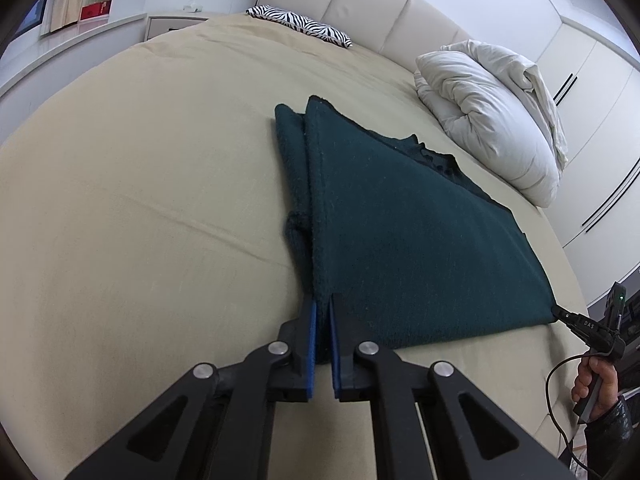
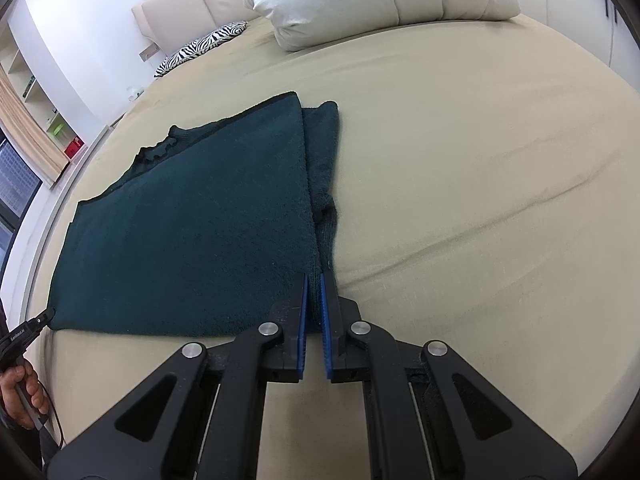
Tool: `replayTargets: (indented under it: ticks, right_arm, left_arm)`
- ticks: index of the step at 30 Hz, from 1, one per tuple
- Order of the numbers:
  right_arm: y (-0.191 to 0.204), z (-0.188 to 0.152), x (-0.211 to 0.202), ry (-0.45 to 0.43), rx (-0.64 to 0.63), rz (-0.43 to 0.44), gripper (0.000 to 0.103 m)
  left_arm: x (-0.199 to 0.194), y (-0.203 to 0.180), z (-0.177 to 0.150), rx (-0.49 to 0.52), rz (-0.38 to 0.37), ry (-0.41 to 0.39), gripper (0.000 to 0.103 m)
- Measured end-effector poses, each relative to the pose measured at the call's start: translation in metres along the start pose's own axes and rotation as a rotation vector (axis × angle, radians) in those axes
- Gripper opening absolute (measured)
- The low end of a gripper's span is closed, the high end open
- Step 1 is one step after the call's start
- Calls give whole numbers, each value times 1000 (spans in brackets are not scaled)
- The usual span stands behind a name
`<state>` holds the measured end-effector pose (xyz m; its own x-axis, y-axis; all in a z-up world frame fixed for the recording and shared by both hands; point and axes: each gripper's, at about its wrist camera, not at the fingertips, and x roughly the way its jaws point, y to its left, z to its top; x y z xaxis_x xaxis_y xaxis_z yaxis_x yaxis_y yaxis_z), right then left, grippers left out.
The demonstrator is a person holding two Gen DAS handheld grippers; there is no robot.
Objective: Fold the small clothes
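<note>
Dark green sweater is lying flat on the beige bed, sleeves already tucked in along both sides. Left claw is pinching the near left hem corner, right claw is clamping the near right one. Looks like the lengthwise fold is coming up, so both corners probably need lifting together and carrying evenly toward the collar near the white duvet.

Each black two-finger gripper has blue pads, silver pivot screws and triangular cut-outs; a dark glossy sleeve covers the wrist.
</note>
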<state>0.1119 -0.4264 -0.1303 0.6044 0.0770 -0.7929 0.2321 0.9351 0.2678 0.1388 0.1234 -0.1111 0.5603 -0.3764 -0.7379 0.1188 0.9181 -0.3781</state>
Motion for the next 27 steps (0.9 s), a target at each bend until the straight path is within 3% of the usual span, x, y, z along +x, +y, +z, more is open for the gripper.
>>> replayTargets:
  ticks: [27]
  right_arm:
    - [-9, -11, 4, 11, 41, 6, 5]
  left_arm:
    - [-2, 7, -10, -23, -19, 15, 6]
